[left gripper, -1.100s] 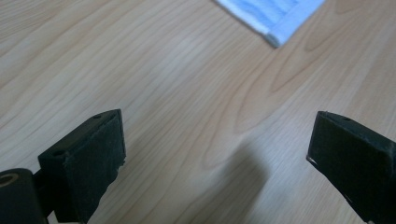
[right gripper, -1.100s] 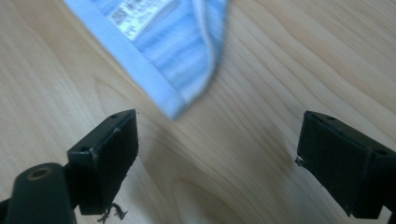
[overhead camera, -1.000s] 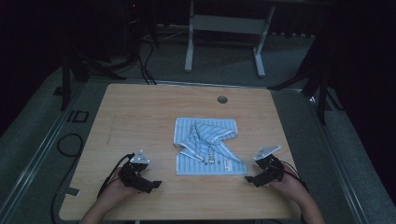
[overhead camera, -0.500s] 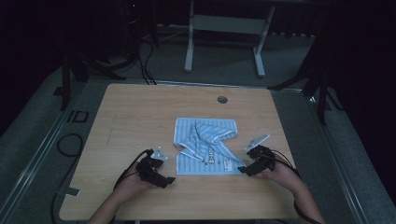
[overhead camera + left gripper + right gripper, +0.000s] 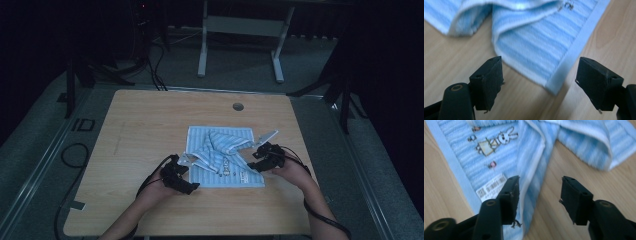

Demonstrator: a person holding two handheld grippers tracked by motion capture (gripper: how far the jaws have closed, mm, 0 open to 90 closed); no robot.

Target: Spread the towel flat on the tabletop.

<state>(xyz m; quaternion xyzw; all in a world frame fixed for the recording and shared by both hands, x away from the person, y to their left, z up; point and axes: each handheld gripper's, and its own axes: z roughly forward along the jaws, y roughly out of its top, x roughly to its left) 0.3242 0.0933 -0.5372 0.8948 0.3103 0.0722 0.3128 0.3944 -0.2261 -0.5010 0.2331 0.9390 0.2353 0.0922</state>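
On the table, near its front middle, lies a blue striped towel, rumpled, with folds thrown over its centre and a flat printed portion toward the person. Left hand-held gripper sits at the towel's near-left corner; in the left gripper view that corner lies between the jaws, just ahead of them, with the hem running up and away to the right, and the pads do not press on it. Its jaws stand fairly wide and have just been closing. Right hand-held gripper sits at the towel's right edge; in the right gripper view a folded edge runs lengthwise between the jaws, hard by the left pad, a label beside it. These jaws stand about half apart, have just been closing, and grip nothing yet. Judgement: both hands are equally near; each grasp turns on cloth lying straight ahead between the pads.
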